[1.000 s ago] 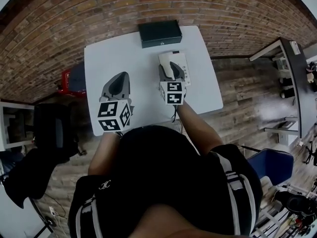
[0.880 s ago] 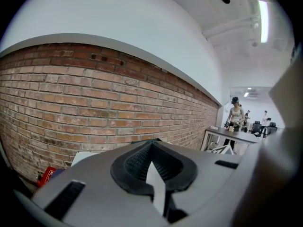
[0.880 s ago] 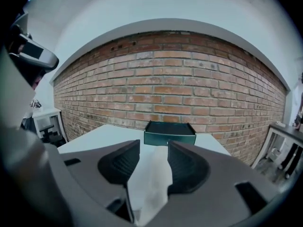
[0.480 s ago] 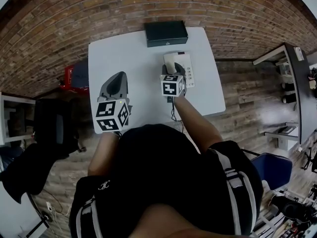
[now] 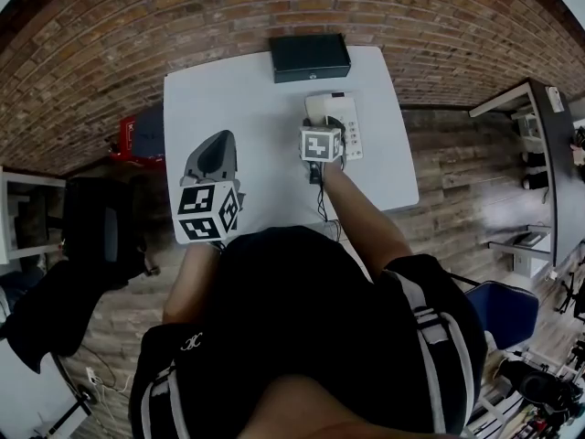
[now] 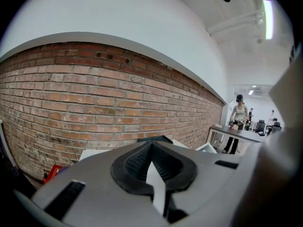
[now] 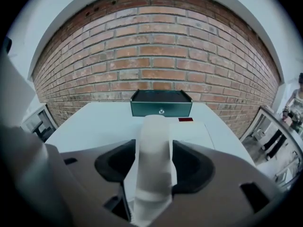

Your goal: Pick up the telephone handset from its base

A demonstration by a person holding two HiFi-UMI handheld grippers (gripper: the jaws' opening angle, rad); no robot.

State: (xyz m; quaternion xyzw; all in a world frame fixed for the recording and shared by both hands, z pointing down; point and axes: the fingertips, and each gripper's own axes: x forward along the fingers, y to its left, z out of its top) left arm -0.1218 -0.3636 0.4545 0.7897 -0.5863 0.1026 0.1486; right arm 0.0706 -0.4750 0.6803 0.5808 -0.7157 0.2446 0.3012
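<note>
A white telephone handset (image 5: pixel 319 108) lies on its base (image 5: pixel 347 128) at the right of the white table (image 5: pixel 238 90). My right gripper (image 5: pixel 322 128) is lowered over the handset and tilted down. In the right gripper view the handset (image 7: pixel 154 141) runs lengthwise between the two black pads (image 7: pixel 118 167), which stand close beside its sides; the jaws are opening. My left gripper (image 5: pixel 216 149) hovers over the table's left half, away from the phone. In the left gripper view its fingertips (image 6: pixel 151 148) meet with nothing held.
A dark green metal box (image 5: pixel 310 58) stands at the table's far edge by the brick wall, just beyond the phone; it also shows in the right gripper view (image 7: pixel 161 103). A black cord (image 5: pixel 320 204) runs off the near edge. A red object (image 5: pixel 128 140) sits beside the table's left side.
My right gripper has sunk and tipped downward over the handset. The left gripper has stayed where it was.
</note>
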